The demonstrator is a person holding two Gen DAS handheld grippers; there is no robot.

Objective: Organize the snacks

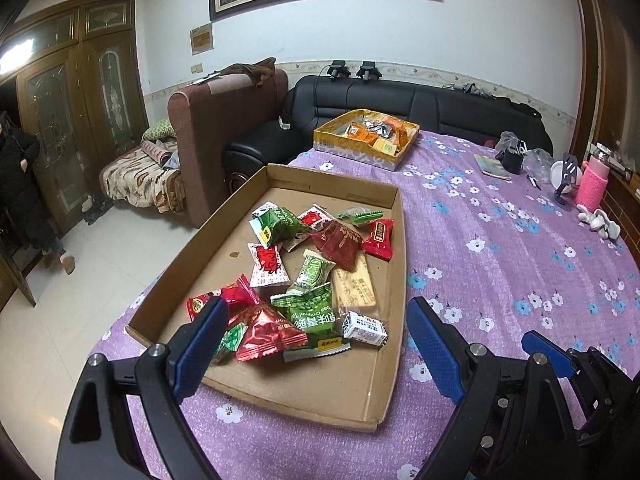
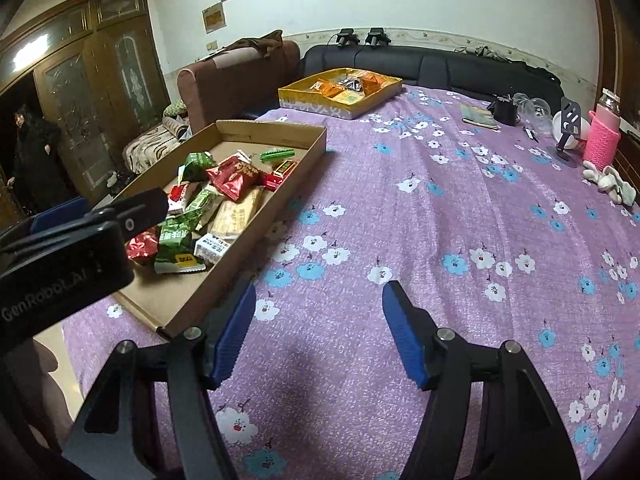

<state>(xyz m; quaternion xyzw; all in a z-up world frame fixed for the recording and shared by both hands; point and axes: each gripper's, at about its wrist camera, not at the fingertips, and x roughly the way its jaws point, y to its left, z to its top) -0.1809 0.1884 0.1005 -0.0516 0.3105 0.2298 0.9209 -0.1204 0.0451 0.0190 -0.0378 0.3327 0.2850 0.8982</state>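
A shallow brown cardboard tray (image 1: 356,396) lies on the purple flowered cloth and holds several loose snack packets: red (image 1: 267,334), green (image 1: 310,314), a beige bar (image 1: 354,286) and a small white box (image 1: 366,328). The tray also shows in the right wrist view (image 2: 308,152). A yellow box (image 1: 352,148) with orange and yellow packets stands farther back, also in the right wrist view (image 2: 304,98). My left gripper (image 1: 316,344) is open and empty above the tray's near end. My right gripper (image 2: 318,328) is open and empty over bare cloth right of the tray.
At the far right stand a pink bottle (image 2: 602,136), a black phone stand (image 2: 568,128), a white toy (image 2: 608,184), a notebook (image 2: 478,118) and a black cup (image 2: 506,112). A black sofa (image 1: 420,100) lies behind the table. A person (image 1: 20,184) stands at the left by a wooden wardrobe.
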